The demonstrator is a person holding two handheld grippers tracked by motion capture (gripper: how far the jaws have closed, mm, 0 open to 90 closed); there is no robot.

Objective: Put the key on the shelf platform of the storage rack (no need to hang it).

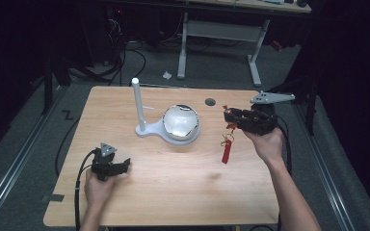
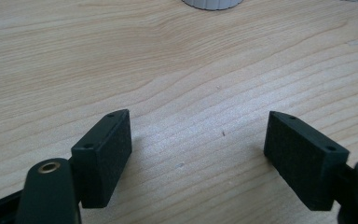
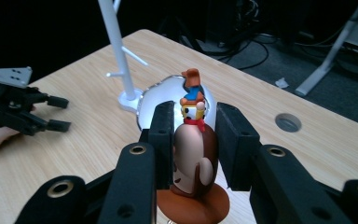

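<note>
A small brown toy figure with an orange base and a hat stands between the jaws of my right gripper, which is shut on its body. Seen from above, that gripper hovers over the table's right side, and a red strap hangs down from the figure. My left gripper rests low at the front left of the table, open, with bare wood between its pads. It also appears far off in the right gripper view.
A white stand with an upright post and a shiny round bowl sits mid-table, just beyond the held figure. A round cable hole lies at the back. The wooden table has dark floor and cables around it.
</note>
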